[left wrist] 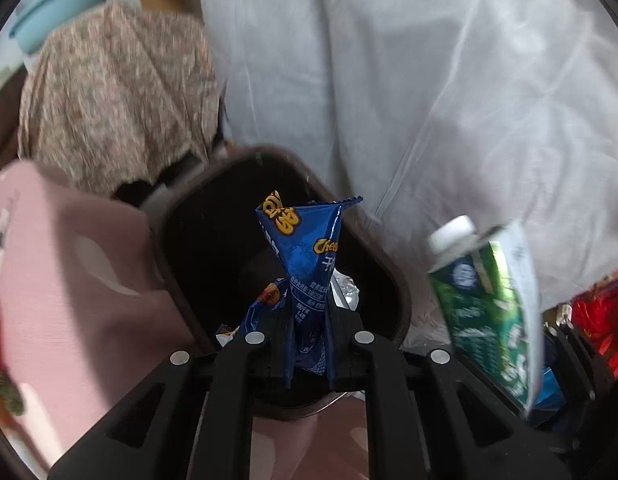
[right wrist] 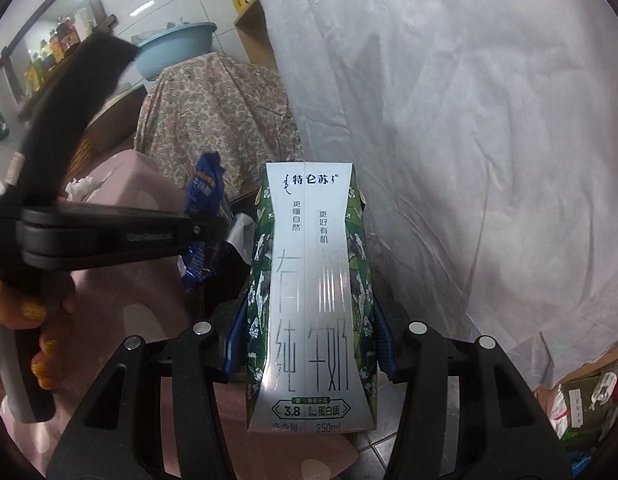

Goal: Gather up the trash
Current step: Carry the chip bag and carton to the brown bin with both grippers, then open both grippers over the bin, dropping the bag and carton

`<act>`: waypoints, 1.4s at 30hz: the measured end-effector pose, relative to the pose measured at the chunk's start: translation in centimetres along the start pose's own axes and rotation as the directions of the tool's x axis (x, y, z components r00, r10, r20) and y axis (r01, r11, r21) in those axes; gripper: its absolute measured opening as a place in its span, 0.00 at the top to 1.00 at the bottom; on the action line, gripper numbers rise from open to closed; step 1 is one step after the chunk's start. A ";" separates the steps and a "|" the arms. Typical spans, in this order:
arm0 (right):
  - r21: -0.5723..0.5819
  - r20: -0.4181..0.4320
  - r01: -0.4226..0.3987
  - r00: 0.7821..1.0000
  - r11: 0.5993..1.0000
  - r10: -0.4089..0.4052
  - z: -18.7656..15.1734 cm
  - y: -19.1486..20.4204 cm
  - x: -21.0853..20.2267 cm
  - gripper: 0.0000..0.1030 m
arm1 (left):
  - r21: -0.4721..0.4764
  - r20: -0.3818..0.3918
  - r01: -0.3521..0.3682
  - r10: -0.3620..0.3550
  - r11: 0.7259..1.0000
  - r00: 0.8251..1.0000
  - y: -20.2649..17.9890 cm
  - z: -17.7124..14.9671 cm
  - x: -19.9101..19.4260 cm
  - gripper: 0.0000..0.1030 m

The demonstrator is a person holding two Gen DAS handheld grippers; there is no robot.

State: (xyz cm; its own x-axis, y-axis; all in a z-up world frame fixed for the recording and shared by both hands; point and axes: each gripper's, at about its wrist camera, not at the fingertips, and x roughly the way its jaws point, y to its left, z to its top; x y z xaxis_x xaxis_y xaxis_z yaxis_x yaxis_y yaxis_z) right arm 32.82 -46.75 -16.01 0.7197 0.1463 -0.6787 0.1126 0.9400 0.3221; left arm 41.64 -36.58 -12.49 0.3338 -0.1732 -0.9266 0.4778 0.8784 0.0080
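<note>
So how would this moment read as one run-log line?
left hand-held gripper: shut on snack bag | over bin | right hand-held gripper: shut on milk carton

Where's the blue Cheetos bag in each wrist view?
Left wrist: blue Cheetos bag sits centre frame, pinched in the left hand-held gripper, above the dark bin.
Right wrist: the bag is left of centre, at the tip of the left hand-held gripper, which comes in from the left edge.
Shared landmark: the green milk carton, right edge in the left view, centre in the right view, in the right hand-held gripper.
</note>
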 end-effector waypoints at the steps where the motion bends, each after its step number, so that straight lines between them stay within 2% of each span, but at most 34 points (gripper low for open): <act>1: 0.001 -0.004 0.001 1.000 1.000 -0.001 0.0 -0.1 0.1 0.50 | -0.011 -0.027 -0.014 0.014 1.000 1.000 -0.2 0.2 0.7 0.85; 2: 0.001 -0.010 -0.001 1.000 1.000 0.001 -0.2 -0.2 0.1 0.50 | -0.020 -0.046 -0.026 0.025 0.999 0.999 -0.4 0.4 1.1 0.80; 4: -0.006 -0.022 -0.003 1.000 1.000 0.002 -0.3 -0.2 0.4 0.50 | -0.027 -0.037 -0.014 0.013 1.000 0.999 -0.7 0.7 1.3 0.39; 6: -0.011 -0.031 -0.009 0.999 1.000 0.009 -0.3 -0.2 0.7 0.50 | -0.038 -0.017 -0.047 0.046 0.998 0.999 -1.0 0.8 1.0 0.26; 12: -0.008 -0.063 -0.038 0.997 0.999 0.037 0.0 -0.2 2.6 0.50 | -0.044 0.027 -0.061 0.062 0.997 0.998 -0.6 1.2 0.1 0.26; 16: -0.027 -0.094 -0.068 0.993 0.997 0.065 0.4 1.1 4.5 0.50 | -0.085 0.094 -0.016 0.024 0.996 0.995 1.0 2.0 -2.1 0.24; 20: -0.049 -0.152 -0.085 0.985 0.995 0.076 1.2 2.7 7.4 0.50 | -0.103 0.187 -0.002 0.021 0.995 0.982 2.0 2.0 -4.8 0.18; 23: -0.054 -0.205 -0.094 0.975 0.994 0.081 1.7 3.6 9.7 0.50 | -0.105 0.226 -0.008 0.032 0.994 0.974 2.7 2.1 -6.2 0.16; 31: -0.096 -0.348 -0.057 0.937 0.994 0.020 1.6 6.1 15.6 0.50 | -0.102 0.251 0.003 0.022 0.995 0.968 4.0 2.0 -7.3 0.15; 36: -0.041 -0.396 -0.054 0.918 0.998 0.033 1.6 6.0 17.8 0.49 | -0.094 0.258 -0.001 0.025 0.996 0.966 4.2 1.5 -7.6 0.15; 39: -0.026 -0.390 -0.048 0.920 0.999 0.034 1.6 5.9 17.8 0.41 | -0.093 0.261 -0.004 0.028 0.996 0.965 4.4 1.2 -7.7 0.15; 40: -0.026 -0.383 -0.042 0.923 0.999 0.029 1.7 6.0 17.7 0.33 | -0.095 0.261 -0.002 0.027 0.996 0.965 4.6 1.1 -7.8 0.15; 42: -0.017 -0.369 -0.043 0.929 0.999 0.034 1.8 5.9 17.1 0.30 | -0.100 0.265 0.004 0.022 0.995 0.964 4.9 0.9 -8.1 0.15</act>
State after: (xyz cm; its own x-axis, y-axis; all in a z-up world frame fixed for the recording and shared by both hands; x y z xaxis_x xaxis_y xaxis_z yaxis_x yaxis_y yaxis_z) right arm 47.02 -39.24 -24.57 0.4193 0.2814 -0.8631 0.0699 0.9379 0.3397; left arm 42.03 -31.24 -4.58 0.5476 -0.2653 -0.7936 0.3959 0.9177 -0.0336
